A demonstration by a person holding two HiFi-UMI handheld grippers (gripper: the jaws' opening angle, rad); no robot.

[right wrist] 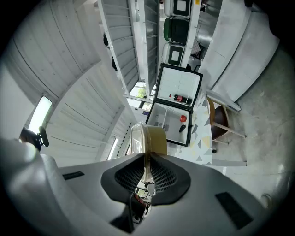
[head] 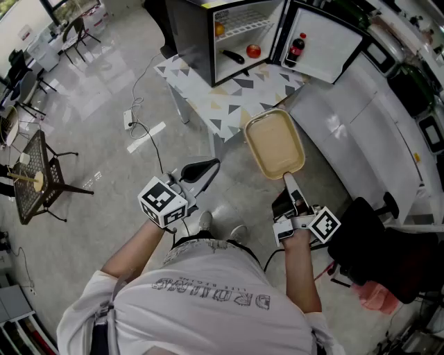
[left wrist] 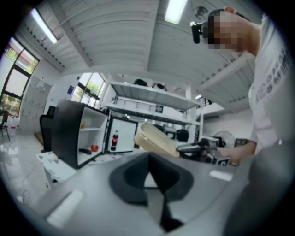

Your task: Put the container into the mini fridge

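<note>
The right gripper [head: 287, 182] is seen right of centre in the head view. Its jaws are drawn narrow and clamped on the near rim of the container [head: 275, 142], a shallow beige tub held out roughly level ahead of it. In the right gripper view the rim is pinched edge-on between the pads, with the tub's body standing beyond them. The left gripper [head: 203, 168], left of centre, is closed on itself with nothing between its jaws.

The container hangs in the air above the floor, just short of the patterned table [head: 229, 97]. On that table, at the top centre of the frame, stands the mini fridge [head: 191, 31], with its door [head: 326, 38] swung open to the right. A cola bottle [head: 297, 48] is stored in the door. A red fruit [head: 253, 50] and a dark object [head: 232, 57] lie on the fridge floor. An orange item [head: 219, 30] sits at the left of the wire shelf [head: 246, 21].

The carry toward the opening is judged to be the step in hand; nothing has been placed yet. Because the tub is gripped by one edge only, it is likely to sag or twist, so a firm pinch and a slow, level approach are advised. The bare right part of the wire shelf looks the likelier spot. The tub is best entered far end first, steered clear of the door and bottle. It should be released only once its base is fully supported.
</note>
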